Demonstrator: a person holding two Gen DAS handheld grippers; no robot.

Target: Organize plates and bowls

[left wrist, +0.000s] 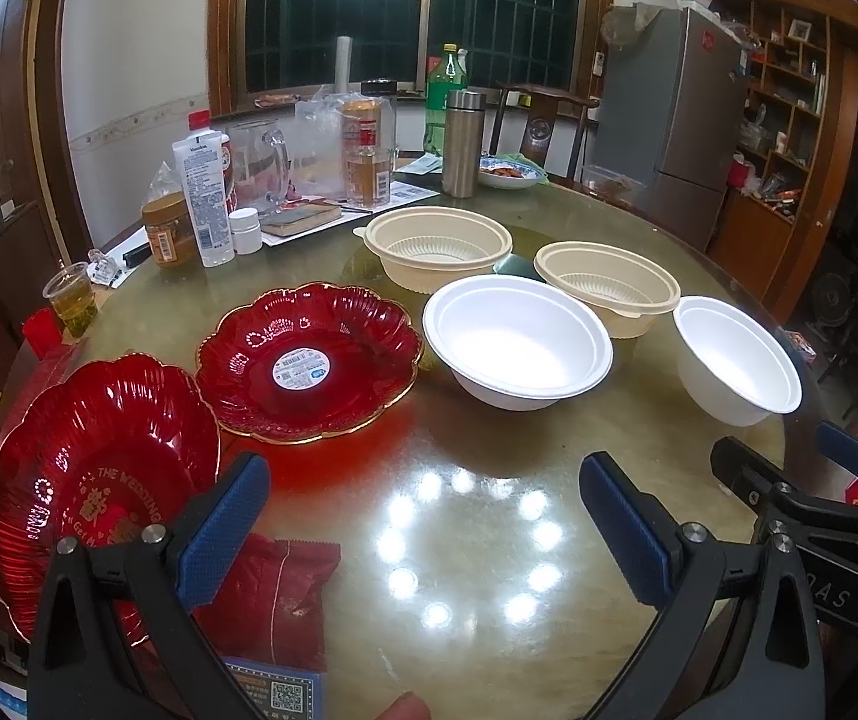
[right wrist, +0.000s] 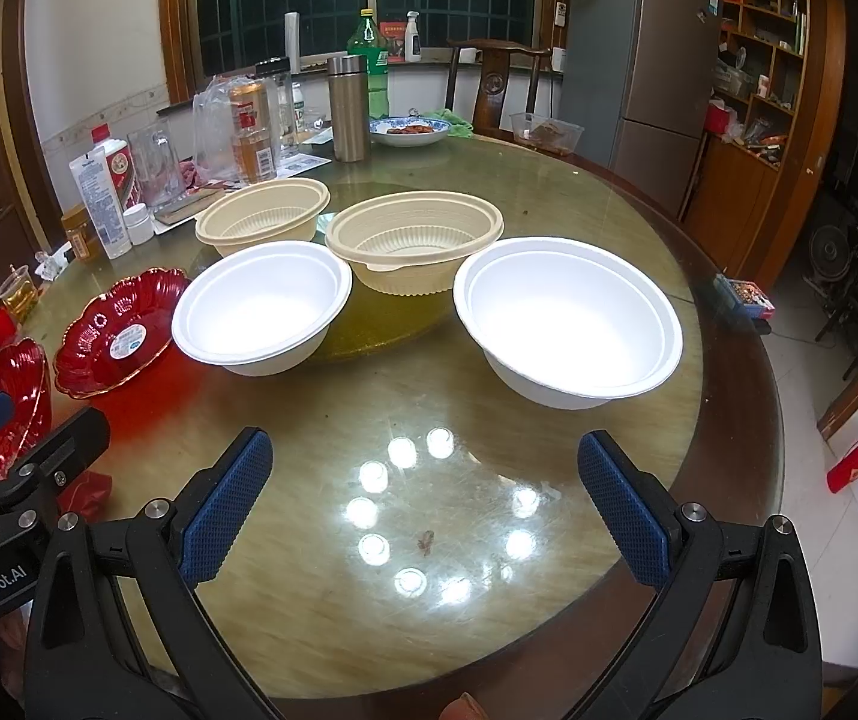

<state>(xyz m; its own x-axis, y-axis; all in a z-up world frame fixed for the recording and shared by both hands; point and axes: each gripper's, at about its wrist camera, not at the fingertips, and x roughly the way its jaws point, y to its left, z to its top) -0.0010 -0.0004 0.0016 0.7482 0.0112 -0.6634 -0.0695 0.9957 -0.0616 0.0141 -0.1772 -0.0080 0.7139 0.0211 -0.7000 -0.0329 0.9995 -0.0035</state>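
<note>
Two red scalloped plates lie at the table's left: a near one [left wrist: 87, 480] and a farther one with a sticker [left wrist: 309, 360], also in the right wrist view [right wrist: 120, 330]. Two white bowls [left wrist: 516, 342] [left wrist: 735, 360] and two beige bowls [left wrist: 438, 246] [left wrist: 609, 282] stand in the middle; the right wrist view shows the white ones [right wrist: 261, 306] [right wrist: 567, 318] and beige ones [right wrist: 264, 213] [right wrist: 414, 237]. My left gripper [left wrist: 423, 534] is open and empty over bare tabletop, beside the near red plate. My right gripper [right wrist: 423, 510] is open and empty, short of the white bowls.
Bottles, jars, a steel flask [right wrist: 348, 108], a glass mug and a dish of food [right wrist: 410, 131] crowd the round table's far side [right wrist: 549, 180]. A red packet [left wrist: 279, 594] lies near the left gripper. A chair and fridge [right wrist: 639, 60] stand behind.
</note>
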